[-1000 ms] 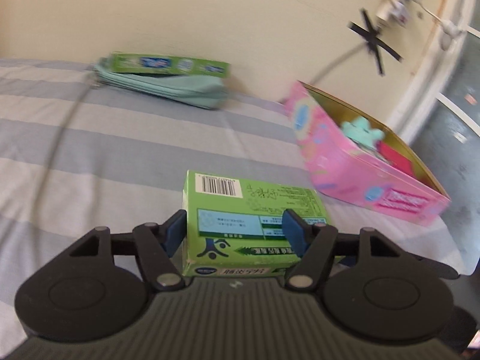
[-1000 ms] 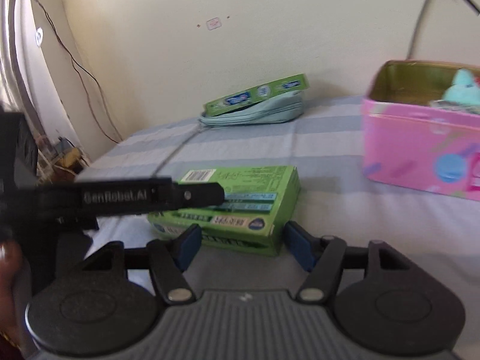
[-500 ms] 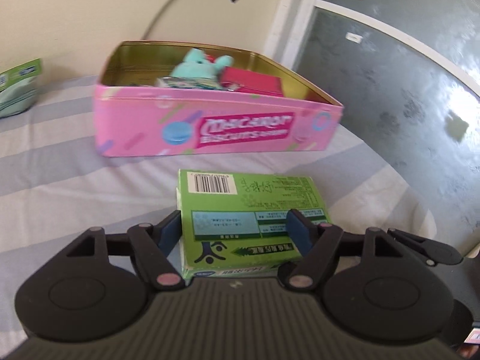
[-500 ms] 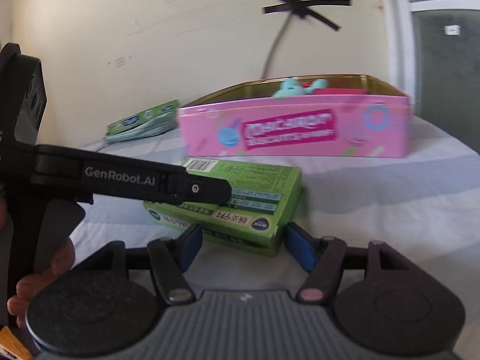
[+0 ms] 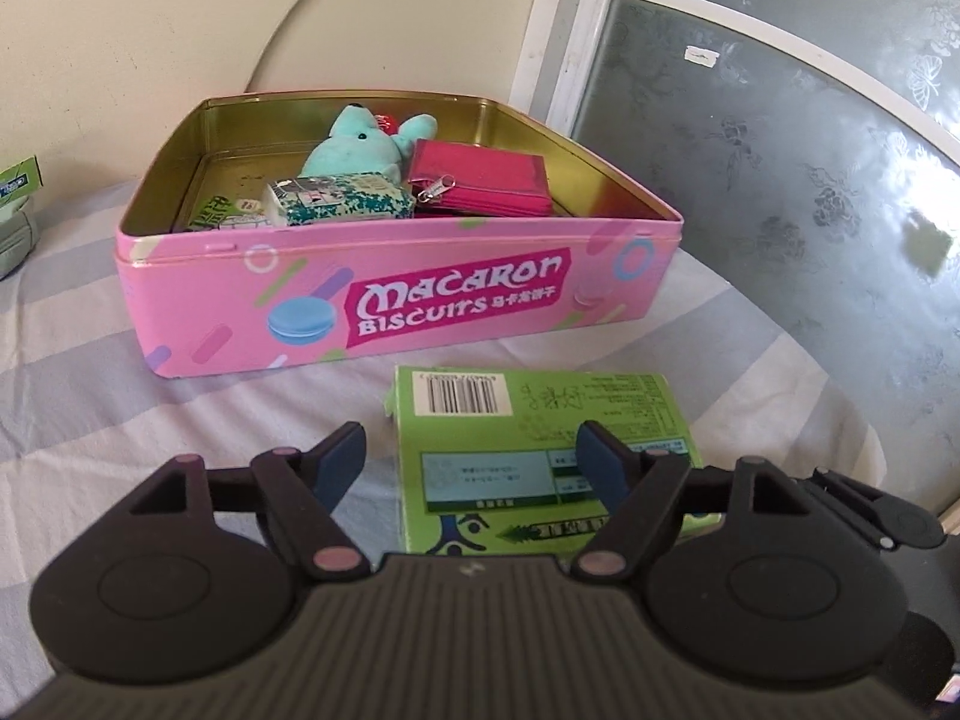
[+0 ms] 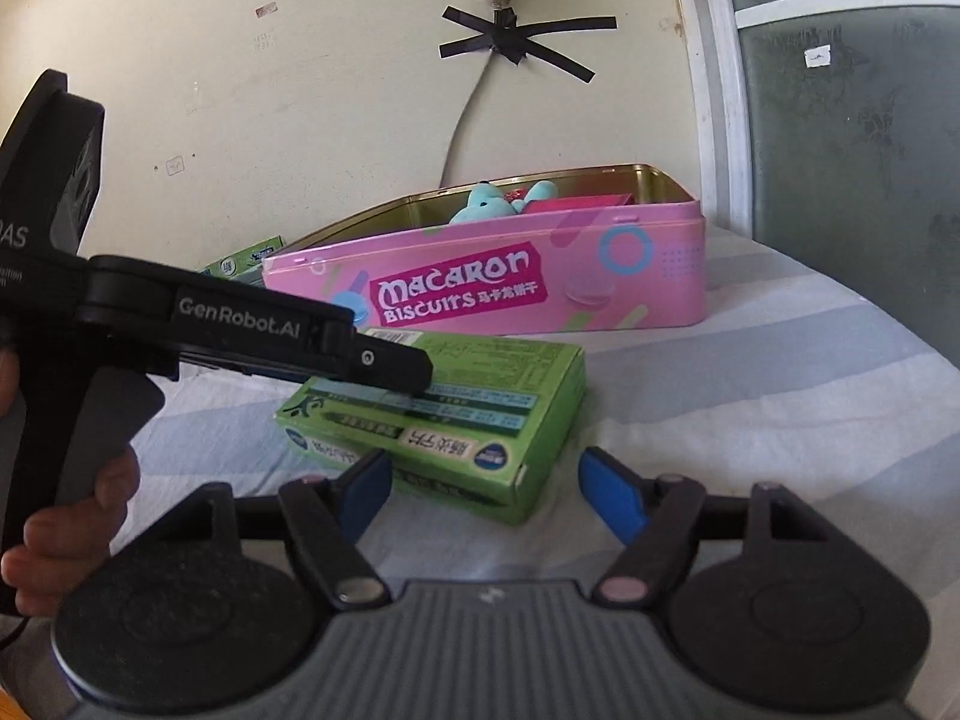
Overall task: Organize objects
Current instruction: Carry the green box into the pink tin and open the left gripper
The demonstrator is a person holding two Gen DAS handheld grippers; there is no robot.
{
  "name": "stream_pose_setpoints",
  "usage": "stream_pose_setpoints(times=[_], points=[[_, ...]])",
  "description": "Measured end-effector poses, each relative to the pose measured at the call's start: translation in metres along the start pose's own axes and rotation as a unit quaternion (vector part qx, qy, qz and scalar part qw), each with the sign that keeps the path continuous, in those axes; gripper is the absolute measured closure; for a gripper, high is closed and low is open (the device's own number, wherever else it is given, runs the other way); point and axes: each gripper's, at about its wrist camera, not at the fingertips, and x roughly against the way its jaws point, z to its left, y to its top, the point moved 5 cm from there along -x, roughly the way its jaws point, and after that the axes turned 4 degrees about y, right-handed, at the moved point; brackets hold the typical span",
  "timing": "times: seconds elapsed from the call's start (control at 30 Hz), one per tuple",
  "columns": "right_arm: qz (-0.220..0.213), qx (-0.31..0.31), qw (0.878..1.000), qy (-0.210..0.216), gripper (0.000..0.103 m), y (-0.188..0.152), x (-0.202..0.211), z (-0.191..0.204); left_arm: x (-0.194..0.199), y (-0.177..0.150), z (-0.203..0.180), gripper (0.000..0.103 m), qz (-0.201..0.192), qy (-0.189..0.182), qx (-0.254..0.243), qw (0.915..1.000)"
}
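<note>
A green flat box (image 5: 534,450) lies on the striped bedsheet in front of the open pink biscuit tin (image 5: 420,300). My left gripper (image 5: 474,462) is open above it, shifted left so the right finger lies over the box. The tin holds a teal plush toy (image 5: 354,144), a magenta wallet (image 5: 480,180) and a patterned small box (image 5: 336,198). In the right wrist view my right gripper (image 6: 486,480) is open and empty just short of the green box (image 6: 444,408). The left gripper's body (image 6: 240,324) crosses above the box. The tin (image 6: 510,288) stands behind.
A second green box (image 6: 252,255) on a pale pouch lies far back by the wall; its corner shows in the left wrist view (image 5: 18,186). A frosted glass door (image 5: 780,180) borders the bed on the right. A cable (image 6: 468,114) hangs down the wall.
The left gripper opened and let go of the green box, which now lies on the sheet before the tin. Both views swung right and closer to the tin.
</note>
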Motion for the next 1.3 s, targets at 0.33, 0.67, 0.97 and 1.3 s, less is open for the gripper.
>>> stream_pose_setpoints(times=[0.33,0.67,0.97,1.3], points=[[0.002,0.051,0.999,-0.009,0.041,0.001,-0.01,0.024,0.006,0.0,0.002,0.026,-0.018,-0.016,0.002,0.9997],[-0.096,0.106,0.989,-0.019,0.042,0.051,0.004,0.057,0.053,0.057,0.012,0.026,-0.124,-0.002,-0.007,0.9923],[-0.05,0.109,0.993,-0.002,0.041,0.112,-0.084,0.056,-0.003,0.11,0.062,0.026,-0.104,0.046,0.034,0.993],[-0.035,0.1,0.99,-0.097,0.03,0.156,-0.155,0.036,-0.047,0.132,0.091,0.024,-0.075,0.095,0.075,0.9898]])
